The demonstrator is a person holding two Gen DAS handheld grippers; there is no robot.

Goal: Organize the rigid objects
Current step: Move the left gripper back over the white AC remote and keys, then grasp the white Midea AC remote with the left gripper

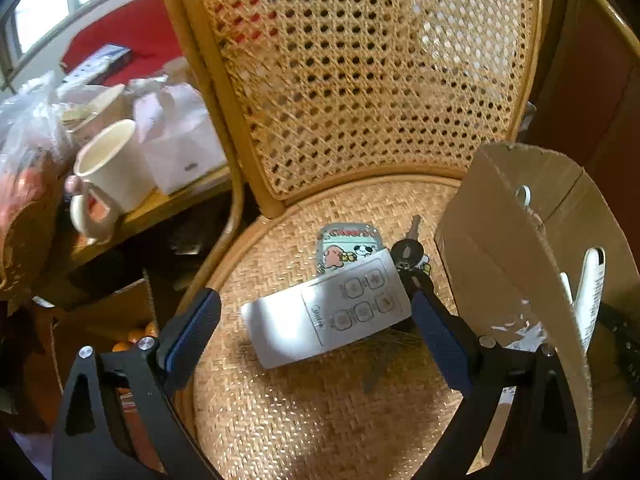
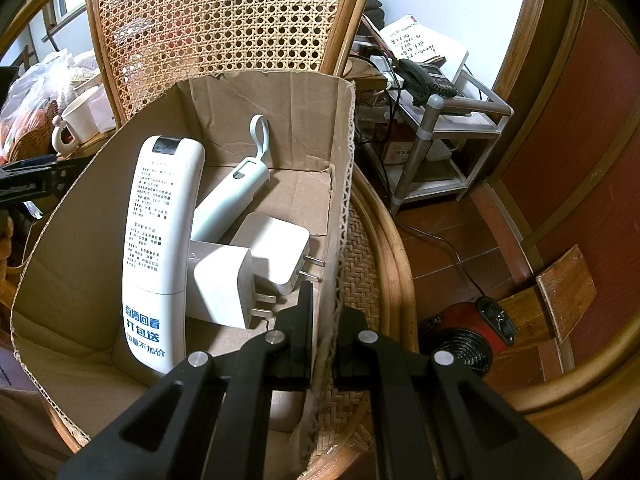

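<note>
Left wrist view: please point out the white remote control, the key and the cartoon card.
white remote control (image 1: 326, 312), left wrist view, middle of its face
key (image 1: 407, 247), left wrist view, black head
cartoon card (image 1: 346, 246), left wrist view, printed face

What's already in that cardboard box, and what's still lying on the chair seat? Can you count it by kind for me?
In the box:
Remotes: 1
Chargers: 2
Pale blue gadget with loop: 1
On the seat:
Remotes: 1
Cartoon cards: 1
Keys: 1
Total: 7
</note>
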